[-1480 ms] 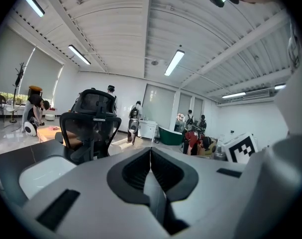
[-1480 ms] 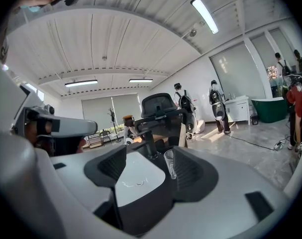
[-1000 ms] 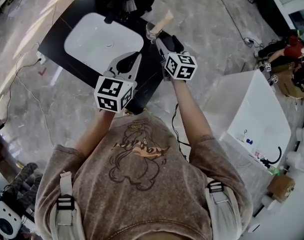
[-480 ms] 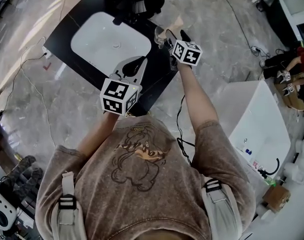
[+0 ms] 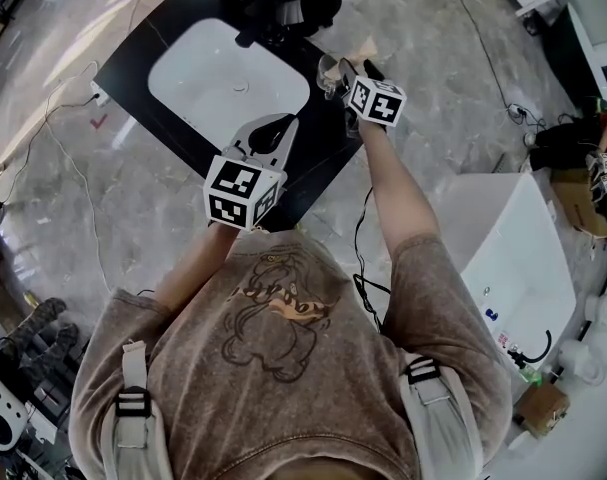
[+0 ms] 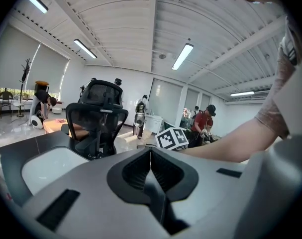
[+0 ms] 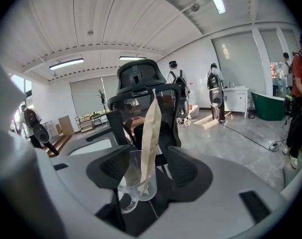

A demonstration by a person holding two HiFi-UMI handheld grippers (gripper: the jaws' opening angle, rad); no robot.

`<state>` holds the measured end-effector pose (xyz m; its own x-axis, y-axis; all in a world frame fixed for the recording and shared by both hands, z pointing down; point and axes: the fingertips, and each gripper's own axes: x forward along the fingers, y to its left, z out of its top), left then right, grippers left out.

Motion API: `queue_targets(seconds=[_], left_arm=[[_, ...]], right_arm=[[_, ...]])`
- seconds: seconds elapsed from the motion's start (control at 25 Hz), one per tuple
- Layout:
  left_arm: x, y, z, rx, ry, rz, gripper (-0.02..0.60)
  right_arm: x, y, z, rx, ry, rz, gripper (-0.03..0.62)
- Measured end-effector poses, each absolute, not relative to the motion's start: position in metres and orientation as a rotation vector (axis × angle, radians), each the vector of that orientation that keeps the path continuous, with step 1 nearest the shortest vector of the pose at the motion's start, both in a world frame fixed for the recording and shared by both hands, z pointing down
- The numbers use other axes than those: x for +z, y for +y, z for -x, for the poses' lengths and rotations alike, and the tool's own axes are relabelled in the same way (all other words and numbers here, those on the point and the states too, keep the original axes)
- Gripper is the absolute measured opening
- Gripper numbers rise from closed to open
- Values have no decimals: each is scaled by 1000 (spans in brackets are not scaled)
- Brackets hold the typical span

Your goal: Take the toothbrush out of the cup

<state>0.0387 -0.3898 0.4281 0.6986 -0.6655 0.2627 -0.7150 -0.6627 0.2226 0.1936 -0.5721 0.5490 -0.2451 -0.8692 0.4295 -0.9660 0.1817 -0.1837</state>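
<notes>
While the left gripper hangs at five o'clock of the sink in the head view, the right gripper is at the glass cup, at the sink's three o'clock; left gripper view: jaws pressed together, empty; right gripper view: jaws wide, closing, straddling the cup, not pinching; paper-sleeved toothbrush stands inside, leaning toward one o'clock; probably light, stiff, its sleeve slippery; grip above the rim.

The cup was clear glass, and the toothbrush in it was wrapped in pale tan paper. The basin was white in a black counter, the chair black, the floor grey veined marble. My T-shirt was mottled tan with a brown line drawing.
</notes>
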Motion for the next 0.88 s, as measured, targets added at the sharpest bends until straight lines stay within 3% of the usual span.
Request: queue_targets(seconds=[0.44,0.64,0.88], left_arm=[[433,-390,-38,245,-1096,-2581,17],[436,-392,-38,252,-1097,-2572,17],[440,-393,-36,254,-1099,-2562,17]], right_arm=[[554,-578,-191,614,-2225,-1724,205],[556,-580,-193,611,-2212,-1737,109],[555,-580,-191,592,-2226,-1730,97]])
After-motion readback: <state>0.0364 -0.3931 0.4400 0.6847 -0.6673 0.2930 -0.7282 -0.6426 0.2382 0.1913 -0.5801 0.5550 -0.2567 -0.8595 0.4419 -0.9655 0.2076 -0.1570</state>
